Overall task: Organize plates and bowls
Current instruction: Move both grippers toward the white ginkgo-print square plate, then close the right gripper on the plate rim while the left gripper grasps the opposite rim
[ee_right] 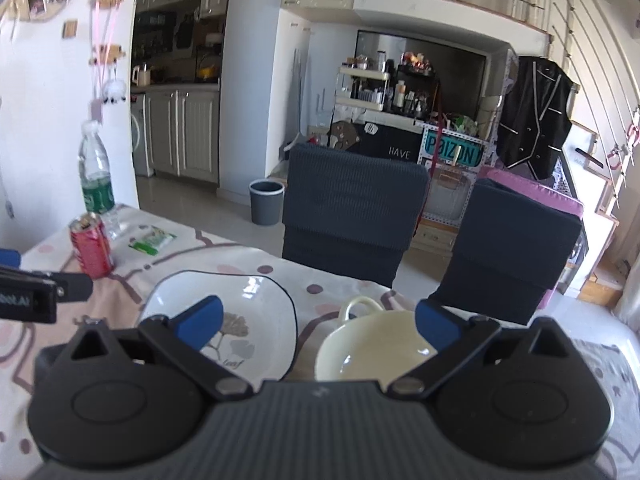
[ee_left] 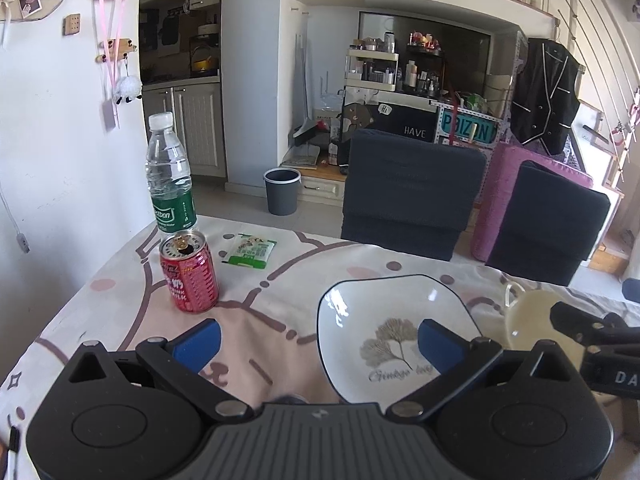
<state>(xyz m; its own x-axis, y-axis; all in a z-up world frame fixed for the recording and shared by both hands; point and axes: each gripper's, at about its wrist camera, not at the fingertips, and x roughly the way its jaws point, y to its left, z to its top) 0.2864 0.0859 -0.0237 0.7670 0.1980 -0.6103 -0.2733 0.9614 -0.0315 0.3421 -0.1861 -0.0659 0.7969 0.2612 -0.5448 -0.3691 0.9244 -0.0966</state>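
A white squarish plate (ee_left: pixel 384 316) with a dark rim and a ginkgo leaf print lies on the patterned tablecloth (ee_left: pixel 256 300). My left gripper (ee_left: pixel 318 344) hovers open above its left edge, nothing between the blue pads. In the right wrist view the same plate (ee_right: pixel 256 300) sits left of a cream bowl (ee_right: pixel 376 344) with a loop handle. My right gripper (ee_right: pixel 316 322) stands open over the gap between plate and bowl, its right pad above the bowl. The bowl (ee_left: pixel 528 320) shows at the left view's right edge, partly hidden by the right gripper's body.
A red drink can (ee_left: pixel 190 272), a water bottle (ee_left: pixel 170 172) and a green sachet (ee_left: pixel 250 251) stand at the table's far left. Two dark chairs (ee_left: pixel 412 192) (ee_left: pixel 548 220) line the far table edge. A grey bin (ee_left: pixel 281 191) stands on the floor beyond.
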